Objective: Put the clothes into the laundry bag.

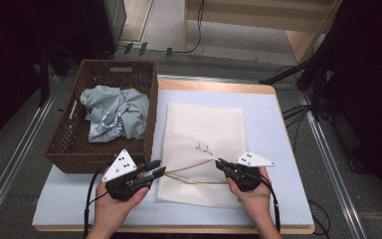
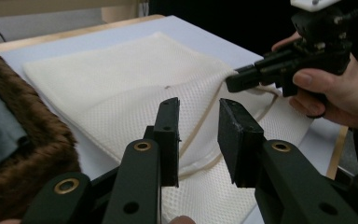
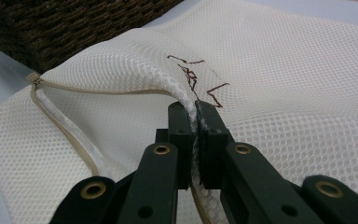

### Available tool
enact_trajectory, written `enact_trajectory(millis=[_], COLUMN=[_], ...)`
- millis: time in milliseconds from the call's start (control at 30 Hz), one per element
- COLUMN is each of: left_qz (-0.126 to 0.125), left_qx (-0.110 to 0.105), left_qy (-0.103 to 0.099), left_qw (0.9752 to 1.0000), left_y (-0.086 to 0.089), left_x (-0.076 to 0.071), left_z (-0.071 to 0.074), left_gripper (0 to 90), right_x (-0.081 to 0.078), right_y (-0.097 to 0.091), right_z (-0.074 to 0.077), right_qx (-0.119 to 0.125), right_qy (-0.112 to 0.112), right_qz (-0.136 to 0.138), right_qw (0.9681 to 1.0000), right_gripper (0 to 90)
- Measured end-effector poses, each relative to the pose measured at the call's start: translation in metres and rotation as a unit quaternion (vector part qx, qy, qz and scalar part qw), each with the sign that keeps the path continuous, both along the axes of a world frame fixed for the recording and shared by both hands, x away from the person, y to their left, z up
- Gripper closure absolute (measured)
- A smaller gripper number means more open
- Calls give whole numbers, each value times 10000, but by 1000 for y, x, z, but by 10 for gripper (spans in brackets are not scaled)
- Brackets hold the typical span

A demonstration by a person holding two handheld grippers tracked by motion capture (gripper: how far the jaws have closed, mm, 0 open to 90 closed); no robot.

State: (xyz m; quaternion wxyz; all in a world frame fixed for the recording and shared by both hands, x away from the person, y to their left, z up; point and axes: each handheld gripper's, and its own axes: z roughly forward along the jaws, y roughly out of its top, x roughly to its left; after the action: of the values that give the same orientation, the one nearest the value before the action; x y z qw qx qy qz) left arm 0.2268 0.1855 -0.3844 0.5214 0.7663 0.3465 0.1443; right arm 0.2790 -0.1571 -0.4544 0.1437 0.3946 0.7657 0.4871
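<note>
One mesh bag (image 1: 204, 134); right gripper (image 1: 222, 165) pinches its edge; left gripper (image 1: 160, 172) narrowly parted, empty; one basket (image 1: 64, 144).

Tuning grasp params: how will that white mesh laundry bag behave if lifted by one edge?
Probably floppy: where the right gripper pinches the mesh bag, the fabric tents up and the rest sags flat on the table. Likely light for its size, being thin open netting. The zipper opening already gapes, so expect the layers to separate rather than lift together.
</note>
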Motion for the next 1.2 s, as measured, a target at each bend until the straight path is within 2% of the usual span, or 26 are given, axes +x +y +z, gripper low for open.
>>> enact_trajectory(millis=[200,300,433,500,600,733,800,933,1033,1200], left_qz=[234,353,528,625,720,903,892,932,937,1006], left_qx=[39,-8,127,236,245,260,182,204,79,40], left_qy=[-107,-89,-123,-140,-103,-105,-112,-55,64,79], left_qw=[9997,9993,9984,9977,9970,9955,9958,9954,9956,9949], left_y=[14,22,30,33,38,40,40,45,53,58], left_x=[9,15,26,31,39,44,48,62,71,81], left_z=[13,16,19,20,20,26,31,36,38,43], left_gripper=[704,706,705,690,672,606,564,515,530,488], right_x=[-1,0,0,0,0,-1,0,-1,-1,0], right_y=[0,1,1,1,1,2,2,2,2,2], right_z=[0,0,0,0,0,0,-1,-1,0,-1], right_qx=[-1,-16,-17,-26,-25,-58,-68,-76,-74,-72], right_qy=[-14,-21,-10,-8,-6,0,-12,-19,-37,-17], right_qz=[-2,21,28,20,24,44,55,70,67,80], right_qw=[10000,10000,10000,10000,10000,10000,10000,9999,9999,9999], right_gripper=[865,865,865,865,865,865,865,865,865,865])
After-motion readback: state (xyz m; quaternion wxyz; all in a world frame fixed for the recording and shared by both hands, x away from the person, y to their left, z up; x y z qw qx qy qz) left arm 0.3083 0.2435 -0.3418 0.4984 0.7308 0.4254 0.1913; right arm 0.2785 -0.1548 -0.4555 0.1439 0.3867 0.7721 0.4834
